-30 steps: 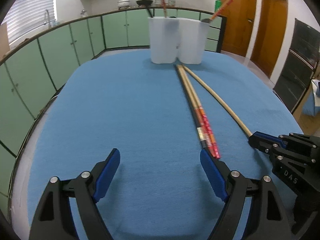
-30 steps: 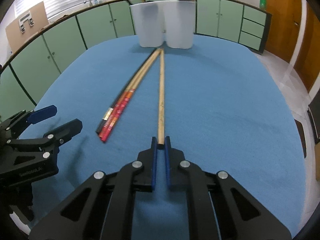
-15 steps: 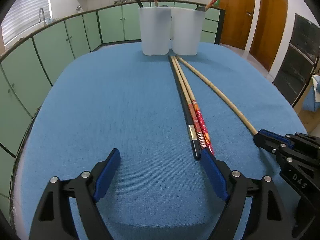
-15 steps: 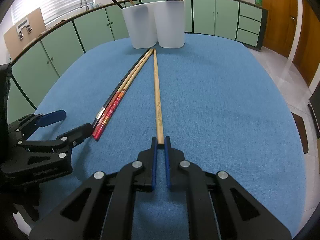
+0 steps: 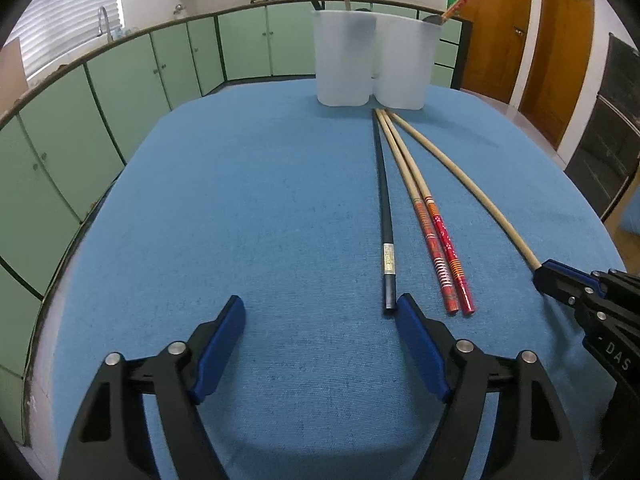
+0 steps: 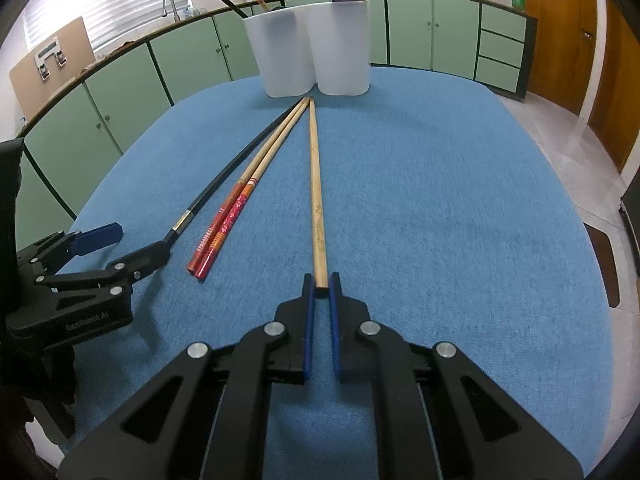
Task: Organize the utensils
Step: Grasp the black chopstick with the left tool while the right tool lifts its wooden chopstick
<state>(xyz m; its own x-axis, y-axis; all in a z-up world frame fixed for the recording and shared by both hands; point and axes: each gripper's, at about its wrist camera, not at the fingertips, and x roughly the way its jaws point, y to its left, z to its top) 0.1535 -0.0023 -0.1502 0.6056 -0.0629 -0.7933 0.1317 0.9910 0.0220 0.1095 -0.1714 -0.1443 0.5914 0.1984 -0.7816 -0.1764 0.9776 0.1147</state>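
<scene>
wooden chopstick (image 6: 316, 204) end hidden inside right claw (image 6: 319, 286); pinched.

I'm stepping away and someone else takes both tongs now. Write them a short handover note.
Right tongs: shut on the near end of the plain wooden chopstick, which lies on the blue tablecloth.
Left tongs: open, holding nothing, right fingertip beside the black chopstick end.
Two red-handled chopsticks lie between those.
The twin white utensil holders at the far side already hold some utensils.
Left: all four table chopsticks go into the holders.
</scene>
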